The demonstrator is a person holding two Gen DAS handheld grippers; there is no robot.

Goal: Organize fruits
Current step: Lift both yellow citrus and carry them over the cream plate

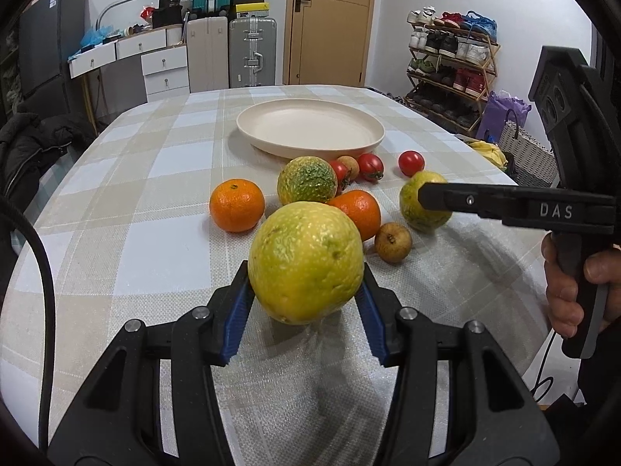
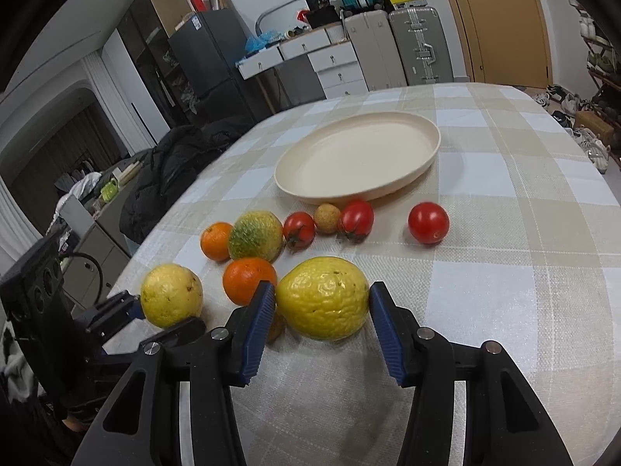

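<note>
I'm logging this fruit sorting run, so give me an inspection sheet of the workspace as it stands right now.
Surface: table under a beige and white checked cloth.
Job's things: cream plate with nothing on it; on the cloth in front of it, three yellow-green fruits, two oranges, three tomatoes, two small brown fruits.
Clutter: nothing seen on the table.
Grippers: left gripper shut on a yellow fruit; right gripper pads against another yellow fruit.
Cables: black cable at the left edge of the left wrist view.
Surroundings: suitcases, drawers, shoe rack, wooden door, dark coat beside the table.
</note>
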